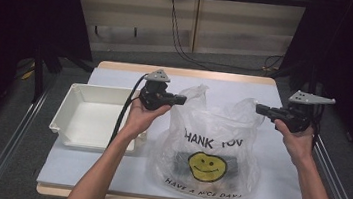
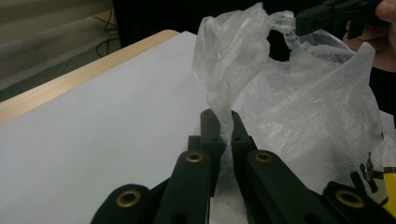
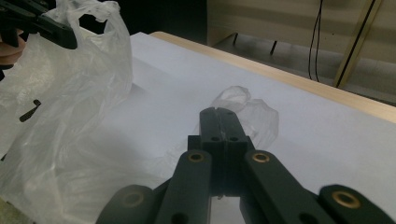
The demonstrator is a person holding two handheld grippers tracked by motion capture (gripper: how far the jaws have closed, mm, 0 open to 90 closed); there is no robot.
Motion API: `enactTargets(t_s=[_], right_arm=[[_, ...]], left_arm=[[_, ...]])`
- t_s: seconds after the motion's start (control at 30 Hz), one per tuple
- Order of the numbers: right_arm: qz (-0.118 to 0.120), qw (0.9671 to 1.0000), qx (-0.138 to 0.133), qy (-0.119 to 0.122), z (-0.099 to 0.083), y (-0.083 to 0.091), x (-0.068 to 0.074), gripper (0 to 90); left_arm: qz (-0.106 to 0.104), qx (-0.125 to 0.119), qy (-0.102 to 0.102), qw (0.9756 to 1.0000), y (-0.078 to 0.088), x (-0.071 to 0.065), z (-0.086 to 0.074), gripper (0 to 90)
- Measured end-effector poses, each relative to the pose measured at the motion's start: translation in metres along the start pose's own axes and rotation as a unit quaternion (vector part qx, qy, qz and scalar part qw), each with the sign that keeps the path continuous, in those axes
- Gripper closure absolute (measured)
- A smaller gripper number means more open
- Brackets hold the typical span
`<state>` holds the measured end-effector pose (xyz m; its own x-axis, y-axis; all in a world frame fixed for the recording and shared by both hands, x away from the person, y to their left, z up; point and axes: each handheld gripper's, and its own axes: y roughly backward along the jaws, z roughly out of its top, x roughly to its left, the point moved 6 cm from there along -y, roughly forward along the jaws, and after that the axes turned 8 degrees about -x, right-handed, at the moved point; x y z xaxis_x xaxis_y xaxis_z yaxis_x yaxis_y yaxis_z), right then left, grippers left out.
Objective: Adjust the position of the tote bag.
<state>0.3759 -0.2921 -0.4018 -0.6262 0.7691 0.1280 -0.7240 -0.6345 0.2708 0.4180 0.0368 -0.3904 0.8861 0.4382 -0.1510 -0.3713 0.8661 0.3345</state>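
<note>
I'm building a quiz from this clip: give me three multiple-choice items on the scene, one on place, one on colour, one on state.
1. Where is the white bin relative to the plastic bag?
A. on the person's left
B. on the person's right
C. inside it

2. What colour is the smiley face?
A. red
B. yellow
C. blue

3. How is the left gripper?
A. open
B. lying on the table
C. shut on a bag handle

Key: A, the bin lies left of the bag in the high view; B, the printed face is yellow; C, plastic is pinched between its jaws.

High view looks down the table [image 1: 104, 182]; both gripper views sit close, sharing the plastic bag [image 1: 211, 133].
</note>
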Motion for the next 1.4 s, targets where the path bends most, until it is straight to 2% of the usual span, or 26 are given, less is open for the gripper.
enactTargets(t_s=[0.27, 0.43, 0.6, 0.7, 0.87, 0.9, 1.03, 1.1, 1.17, 1.23, 1.3, 1.4], right_arm=[[-0.002, 0.9999, -0.008, 0.013, 0.006, 0.017, 0.011, 90.0], [0.001, 0.9996, -0.019, 0.022, 0.011, 0.031, 0.024, 90.0], [0.01, 0.9991, -0.023, 0.035, 0.007, 0.041, 0.042, 90.0], [0.012, 0.9987, -0.026, 0.043, 0.007, 0.047, 0.049, 90.0], [0.007, 0.9983, -0.026, 0.052, 0.006, 0.059, 0.056, 90.0], [0.005, 0.9981, -0.028, 0.054, 0.005, 0.062, 0.058, 90.0], [0.006, 0.9979, -0.027, 0.058, 0.0, 0.073, 0.068, 90.0], [0.004, 0.9973, -0.022, 0.069, -0.003, 0.078, 0.075, 90.0], [0.004, 0.9972, -0.023, 0.071, -0.005, 0.083, 0.08, 90.0], [0.004, 0.997, -0.023, 0.074, -0.007, 0.086, 0.083, 90.0], [0.006, 0.9971, -0.022, 0.072, -0.01, 0.087, 0.085, 90.0], [0.004, 0.9968, -0.013, 0.078, -0.017, 0.089, 0.089, 90.0]], left_arm=[[0.001, -0.018, -0.002, 0.9998, 0.025, -0.011, -0.006, 89.9], [-0.004, -0.035, -0.002, 0.9994, 0.042, -0.02, -0.008, 90.0], [-0.009, -0.048, -0.005, 0.9988, 0.058, -0.028, -0.013, 90.0], [-0.003, -0.052, -0.005, 0.9986, 0.066, -0.03, -0.018, 90.0], [-0.01, -0.065, 0.001, 0.9978, 0.078, -0.04, -0.023, 90.0], [-0.005, -0.065, 0.001, 0.9979, 0.08, -0.042, -0.025, 90.0], [-0.012, -0.06, -0.001, 0.9981, 0.087, -0.052, -0.031, 90.0], [-0.014, -0.058, 0.0, 0.9982, 0.091, -0.056, -0.034, 90.0], [-0.011, -0.051, -0.008, 0.9986, 0.095, -0.06, -0.038, 90.0], [-0.014, -0.049, -0.003, 0.9987, 0.097, -0.062, -0.04, 90.0], [-0.013, -0.044, -0.01, 0.9989, 0.1, -0.066, -0.043, 90.0], [-0.015, -0.038, -0.009, 0.9991, 0.103, -0.071, -0.048, 90.0]])
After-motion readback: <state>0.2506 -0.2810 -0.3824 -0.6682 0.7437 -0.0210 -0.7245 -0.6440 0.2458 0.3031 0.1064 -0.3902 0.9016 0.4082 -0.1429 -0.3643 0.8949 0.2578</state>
